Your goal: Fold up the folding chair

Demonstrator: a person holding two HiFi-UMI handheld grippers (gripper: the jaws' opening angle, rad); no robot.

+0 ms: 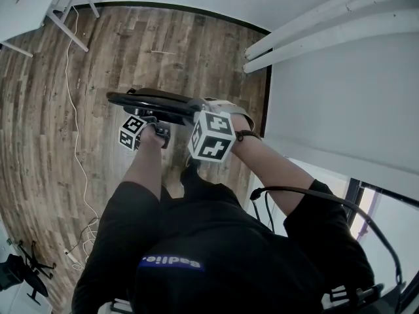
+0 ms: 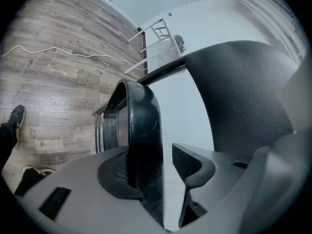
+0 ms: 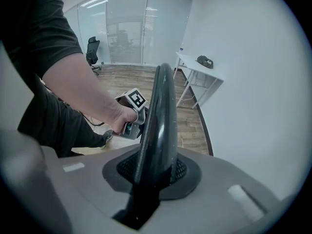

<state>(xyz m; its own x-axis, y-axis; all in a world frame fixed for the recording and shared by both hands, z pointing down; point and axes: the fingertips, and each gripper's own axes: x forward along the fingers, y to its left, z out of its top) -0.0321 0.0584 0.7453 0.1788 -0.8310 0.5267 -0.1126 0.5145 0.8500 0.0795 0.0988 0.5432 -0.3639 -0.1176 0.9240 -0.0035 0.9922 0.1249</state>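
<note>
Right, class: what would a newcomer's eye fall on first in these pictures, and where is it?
The black folding chair, seen edge-on, stands out first, held before the person above the wood floor. The right gripper is clamped on its rim; the left gripper has the rim between its jaws, with a gap at one pad.

The wood-plank floor [image 1: 131,51] carries a white table's legs [image 1: 67,31] at the far left. A long white cable [image 1: 69,84] snakes along it, and a small black splay-legged stand [image 1: 29,267] sits nearer.
</note>
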